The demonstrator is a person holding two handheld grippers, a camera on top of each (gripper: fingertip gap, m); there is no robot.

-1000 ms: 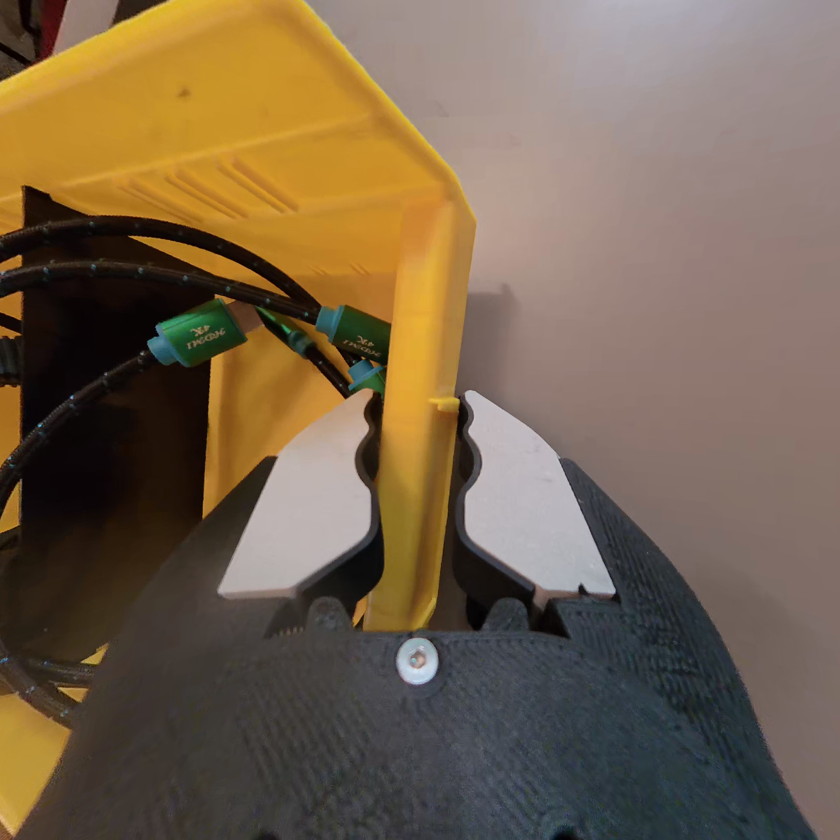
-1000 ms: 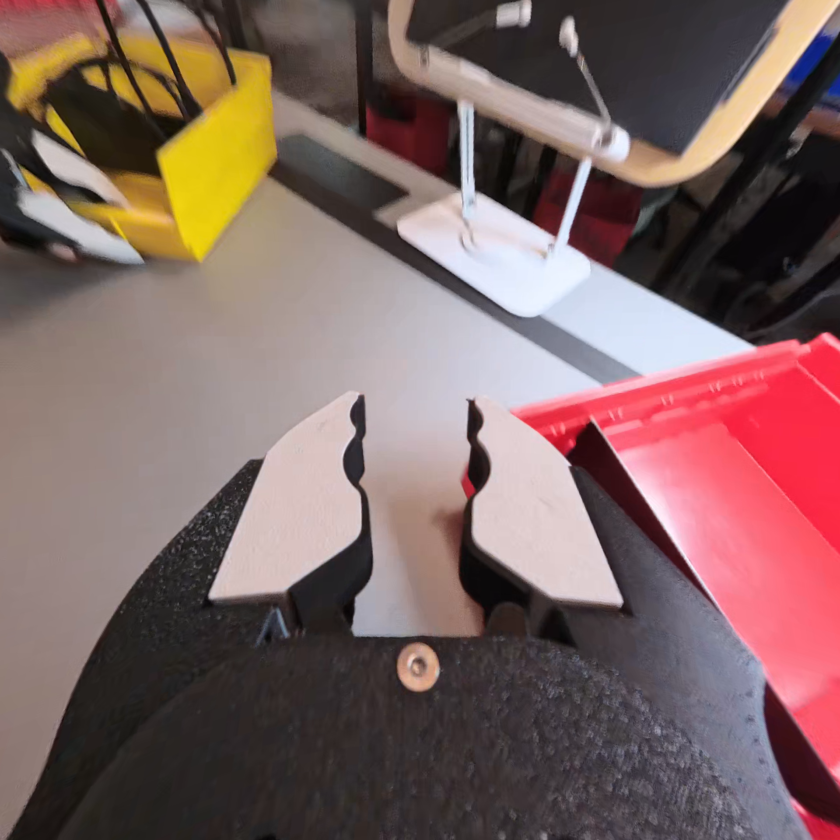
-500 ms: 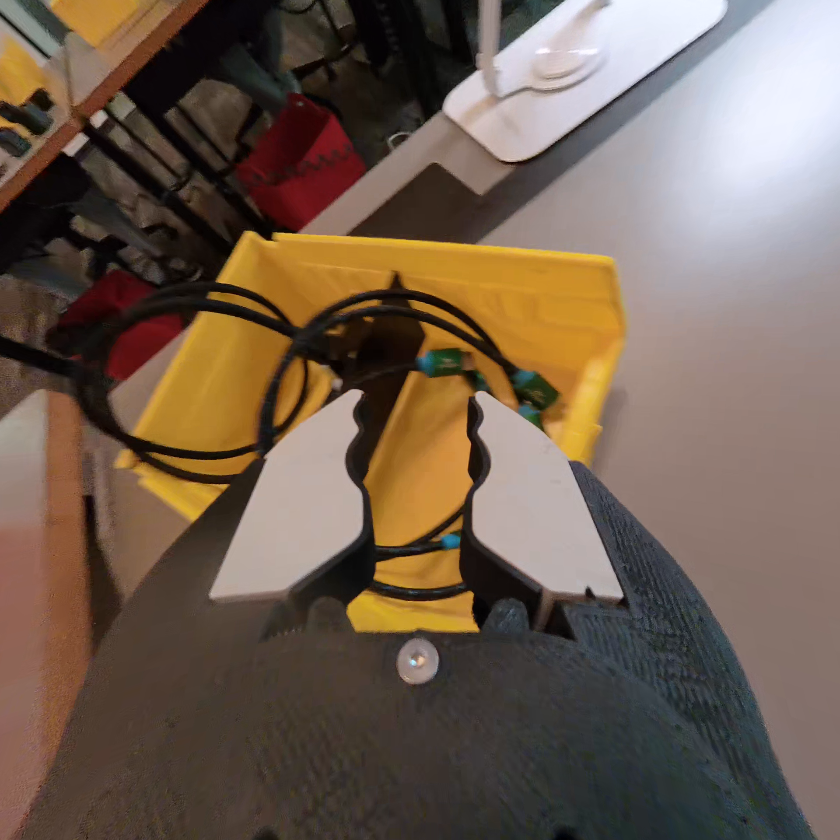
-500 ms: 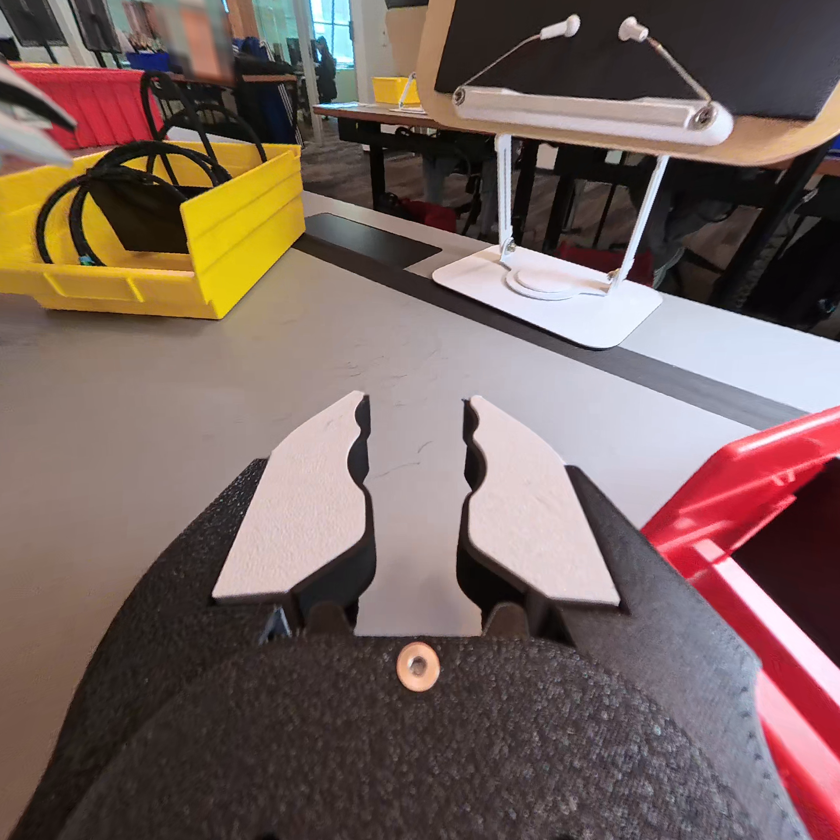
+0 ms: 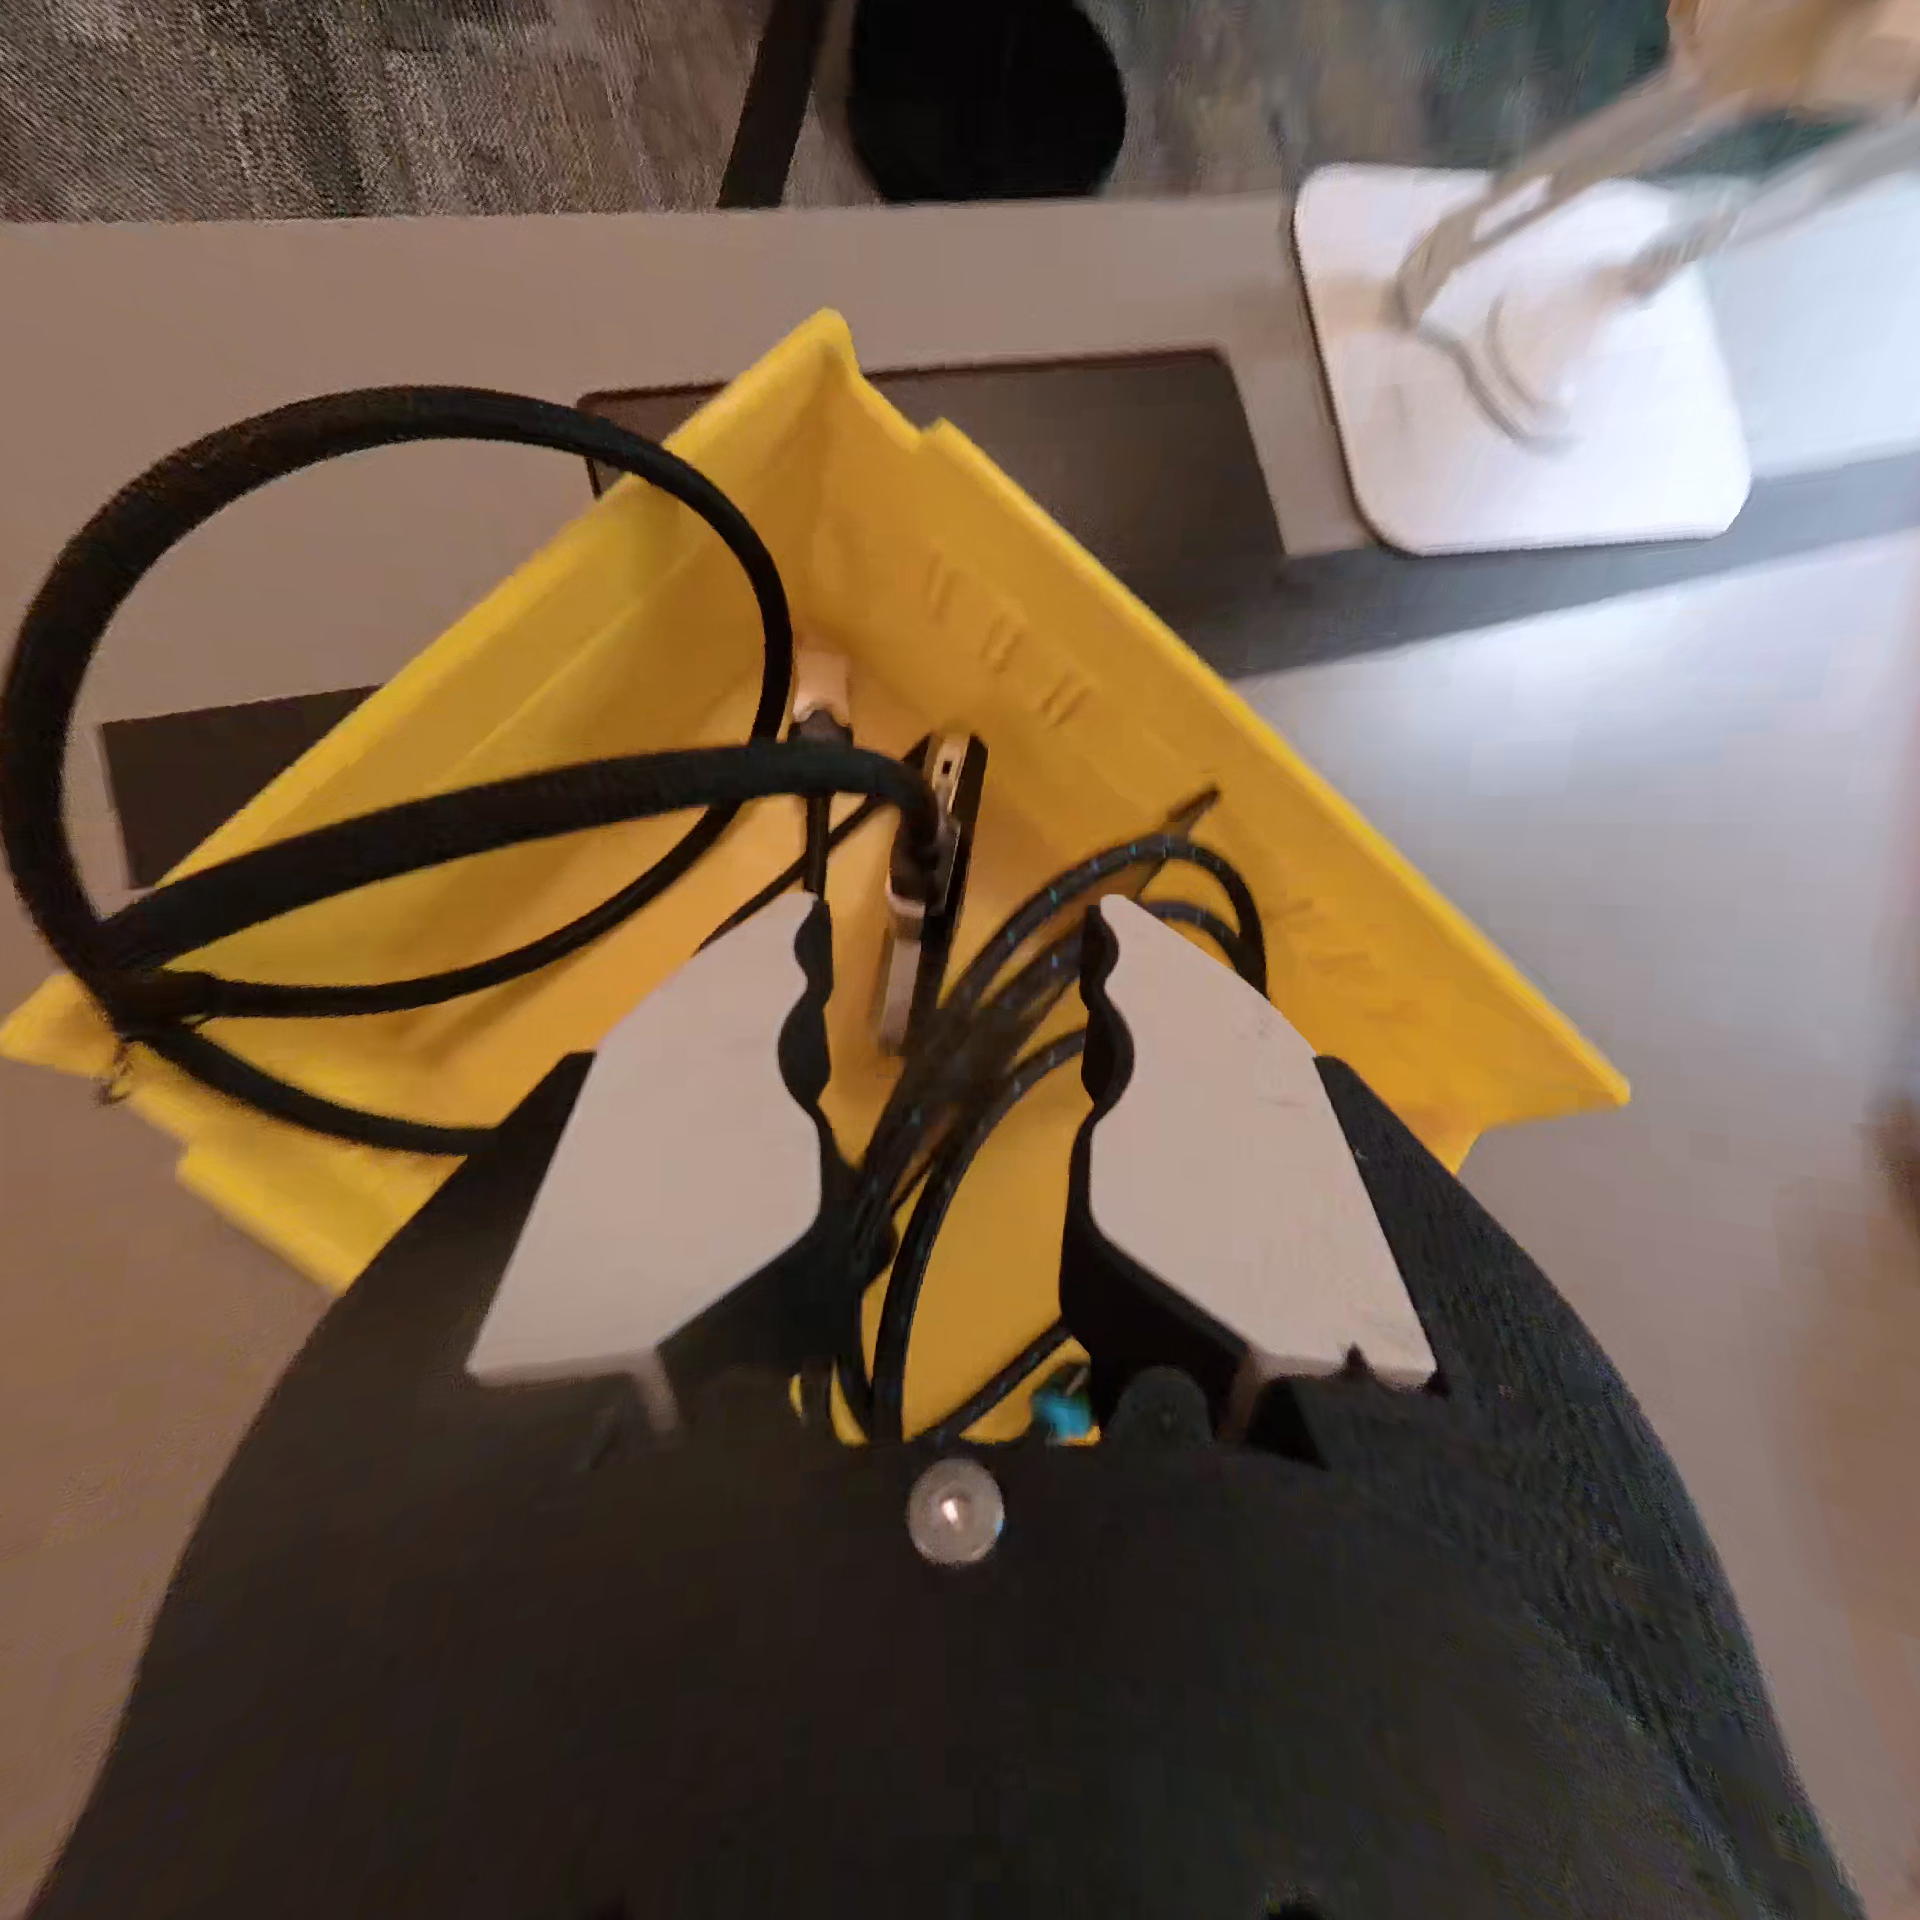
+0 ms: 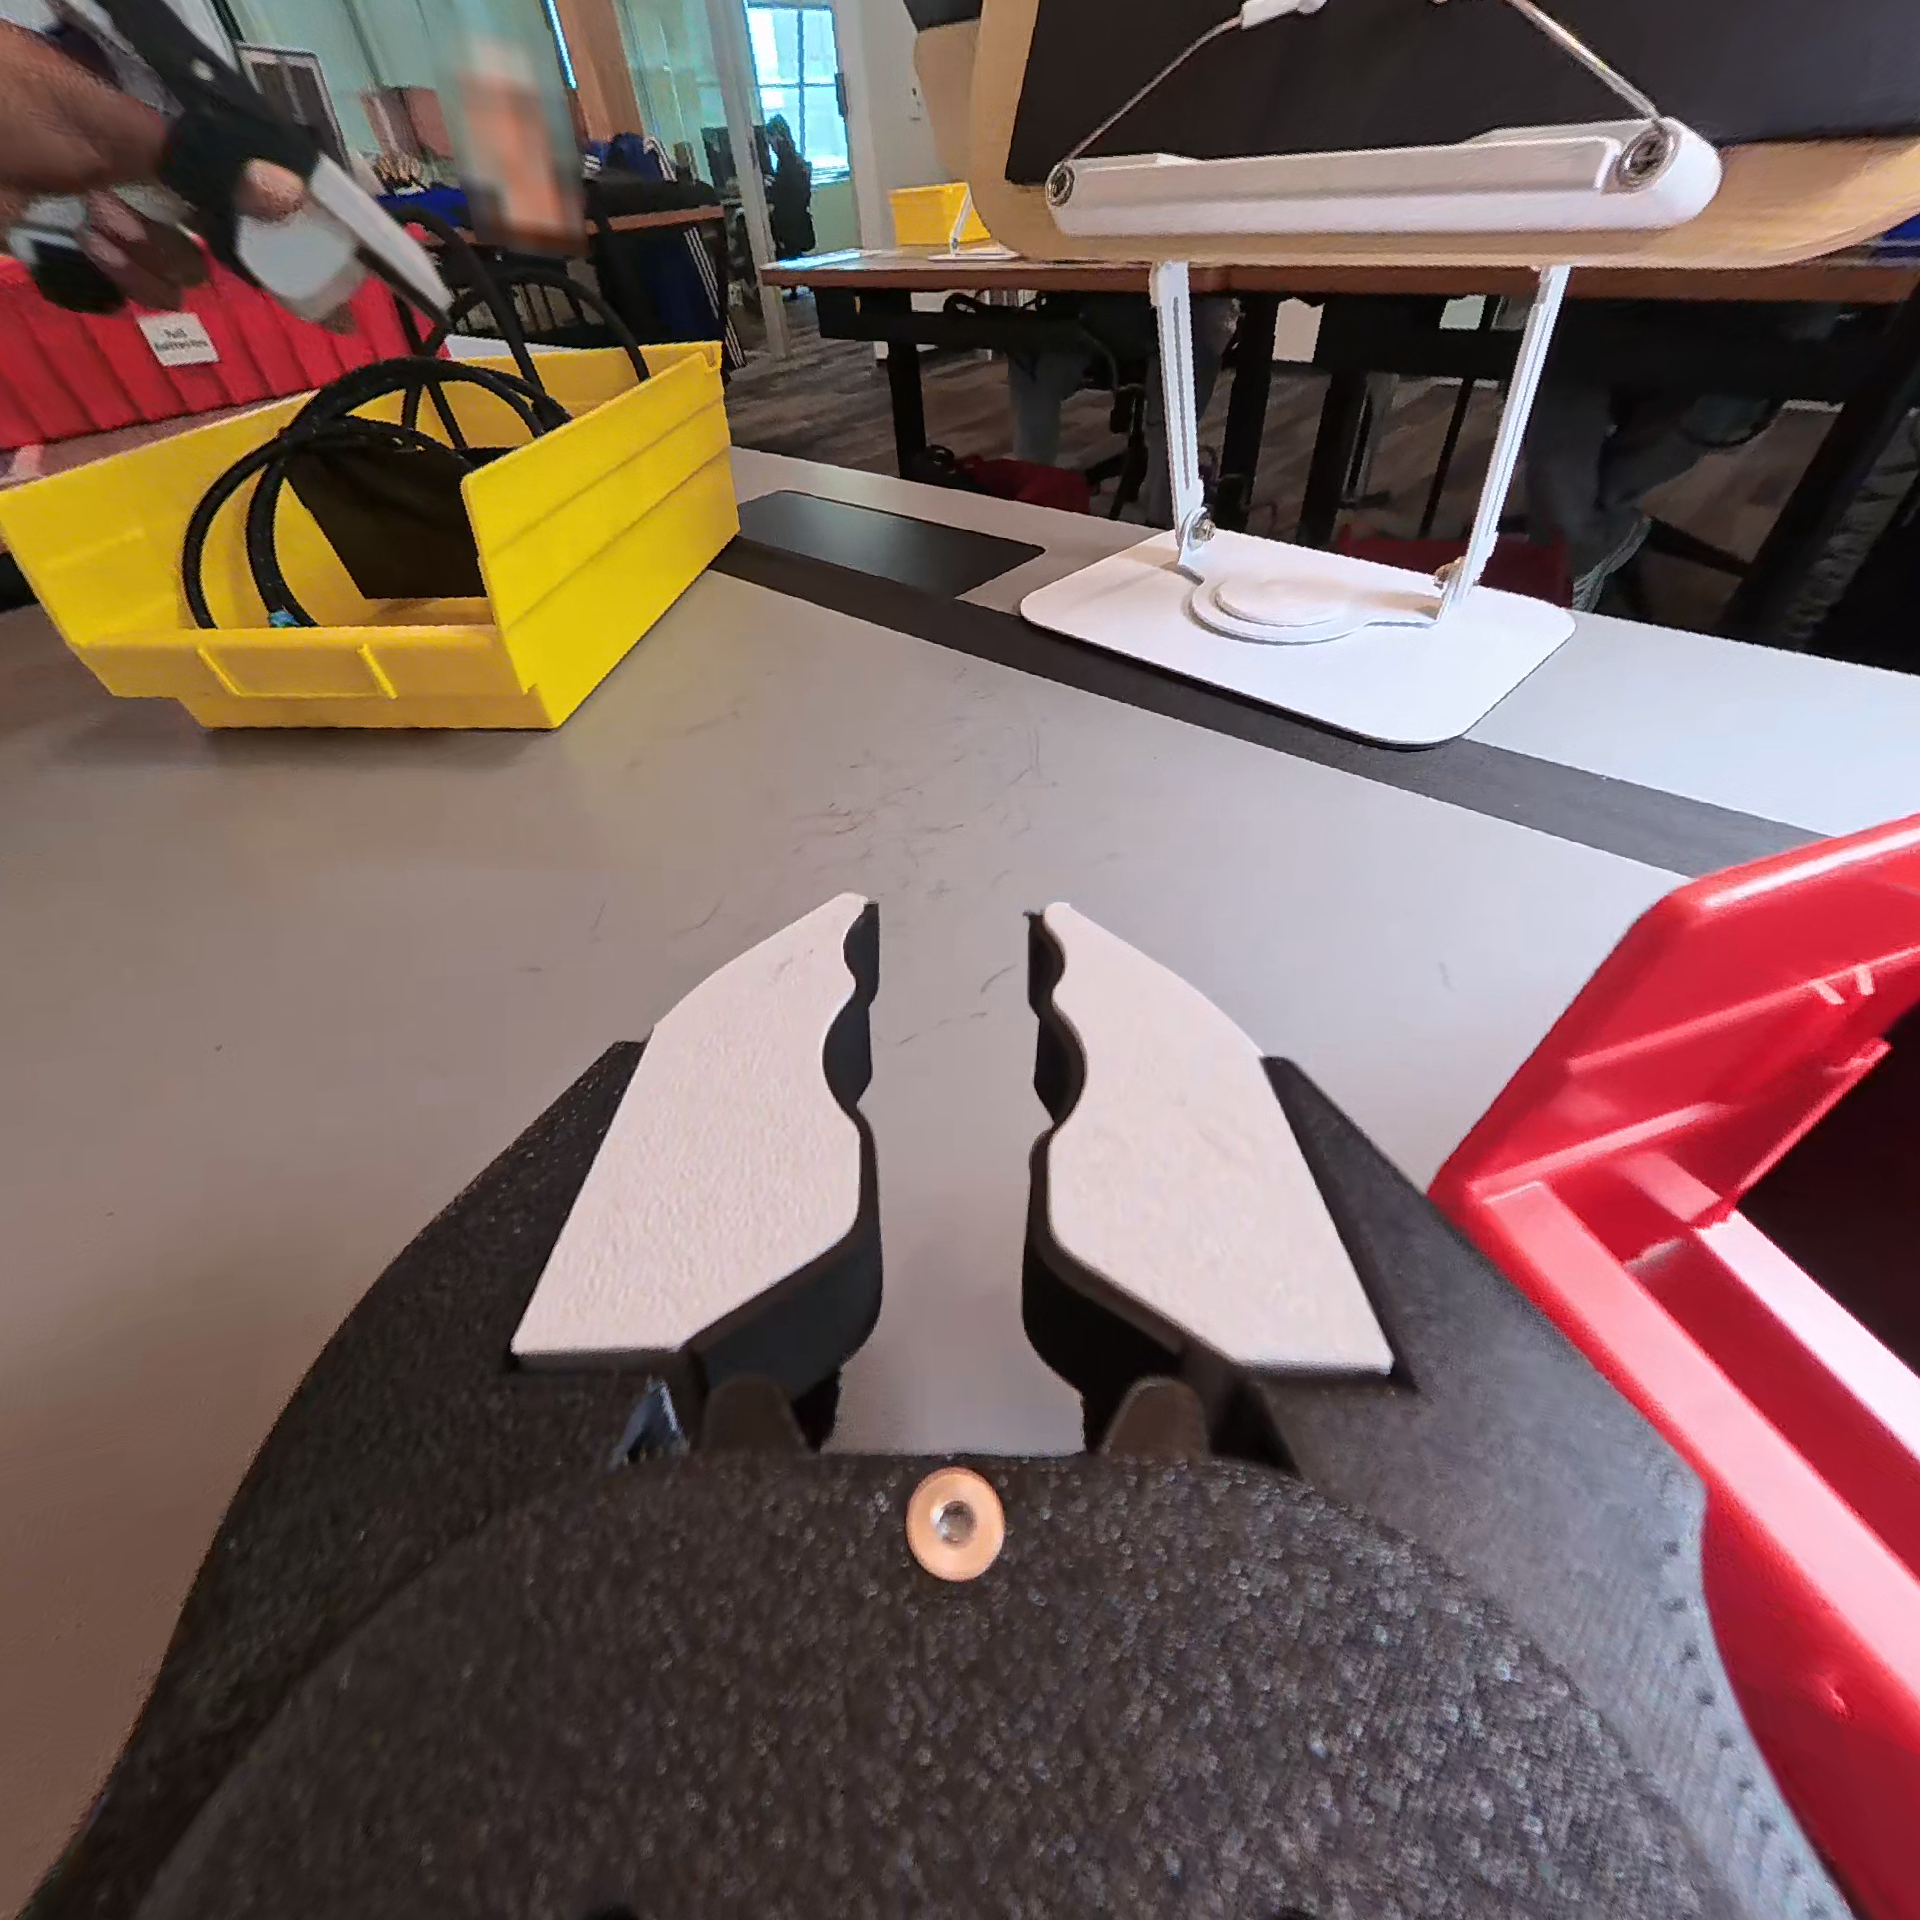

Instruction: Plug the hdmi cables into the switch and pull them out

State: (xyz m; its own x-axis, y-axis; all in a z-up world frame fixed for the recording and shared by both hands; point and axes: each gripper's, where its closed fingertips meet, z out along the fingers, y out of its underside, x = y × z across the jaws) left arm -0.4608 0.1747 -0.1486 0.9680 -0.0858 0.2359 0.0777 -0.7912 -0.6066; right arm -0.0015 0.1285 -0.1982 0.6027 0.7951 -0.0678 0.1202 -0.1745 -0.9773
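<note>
Even, bright daylight from far windows (image 6: 795, 94) lights the sharp right wrist view, wide-angle bending showing at its edges, while the left wrist view is motion-blurred, worst at the white stand (image 5: 1507, 364), with glare on the table (image 5: 1558, 748).

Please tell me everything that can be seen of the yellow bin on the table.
The yellow bin is an open-topped box that looks like moulded plastic, with ribbed walls and a lower front lip bearing a raised rectangular slot. It stands upright on the grey table, at its far left side in the right wrist view. Inside lie coiled black braided cables, some loops rising over the rim, and a dark flat device with a cable plugged in. The left gripper hangs open above it, touching nothing that can be seen.
</note>
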